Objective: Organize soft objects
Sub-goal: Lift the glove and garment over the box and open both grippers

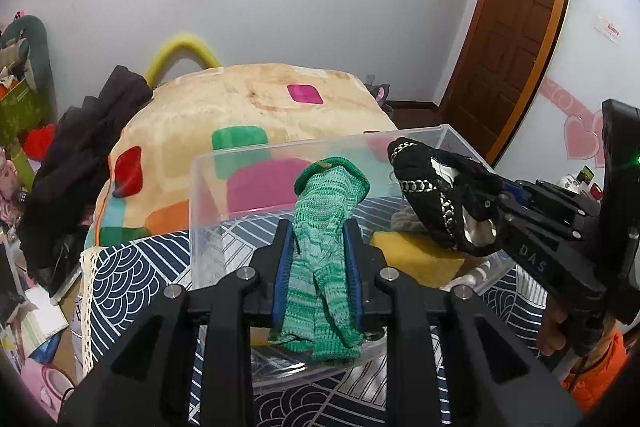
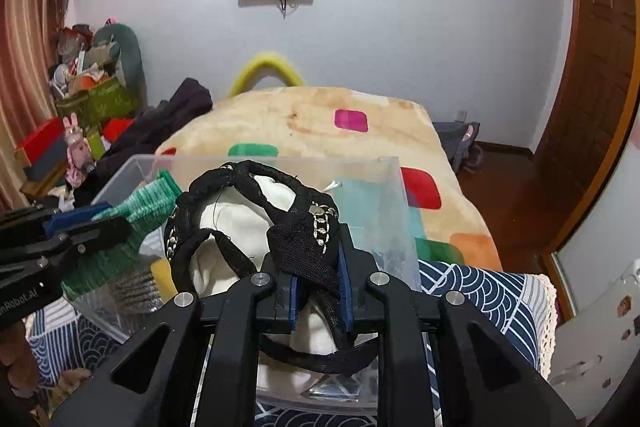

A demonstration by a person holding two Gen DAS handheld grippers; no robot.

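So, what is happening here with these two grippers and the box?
A person is sorting soft items with two handheld grippers. The left gripper is shut on a green knitted sock; the right gripper is shut on a black lace garment. Both are held over a clear plastic box that already holds a yellow item.

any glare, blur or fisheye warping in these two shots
Left wrist view: wooden door bows hard at the rim, dark vignette corners, clear plastic bin shows faint reflections, green knit sock sharp. Right wrist view: same warping, yellow foam arch slightly soft, black lace garment crisp.
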